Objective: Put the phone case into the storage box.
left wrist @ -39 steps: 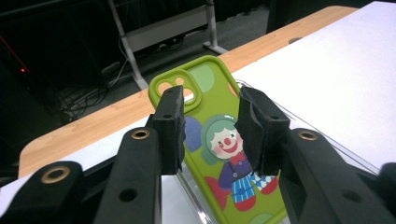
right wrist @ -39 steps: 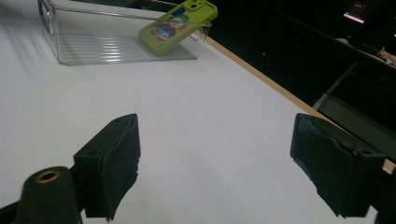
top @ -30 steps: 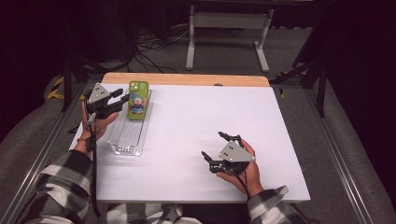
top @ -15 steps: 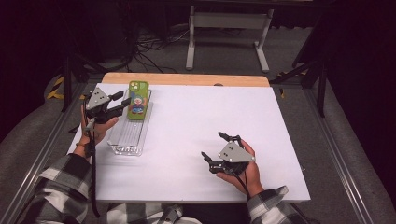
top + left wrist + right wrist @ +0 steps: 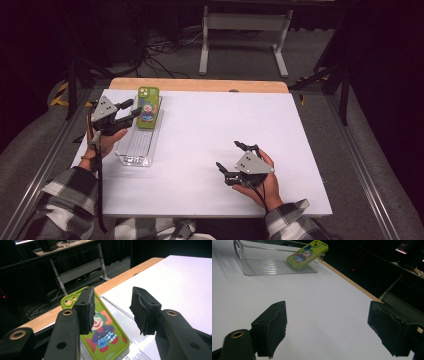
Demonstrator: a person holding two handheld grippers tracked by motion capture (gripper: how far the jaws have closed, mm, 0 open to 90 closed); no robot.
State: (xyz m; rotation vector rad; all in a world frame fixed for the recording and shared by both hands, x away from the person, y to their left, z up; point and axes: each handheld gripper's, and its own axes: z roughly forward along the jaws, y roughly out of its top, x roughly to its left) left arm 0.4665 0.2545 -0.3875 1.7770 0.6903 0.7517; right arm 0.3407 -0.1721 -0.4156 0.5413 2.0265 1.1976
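The left hand-held gripper [image 5: 131,109] is being drawn back from the phone [image 5: 148,107] — jaws just opening, nothing between them. The right hand-held gripper [image 5: 231,161] is being kept apart, empty. The phone is judged stiff, light, slippery — best taken by its long edges.

White table [image 5: 210,145], grey desk frame [image 5: 245,22], floor cables [image 5: 160,50]

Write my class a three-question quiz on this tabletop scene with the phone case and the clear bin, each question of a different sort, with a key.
1. True or false: the green clown-printed phone case lies flat on the white table.
2. Which gripper is nearer the clear plastic bin? A) left gripper B) right gripper
3. Fill in: the case leans on the bin's ____ end.

Key: 1 false, it rests tilted in the bin, its top on the rim; 2 A; 3 far.
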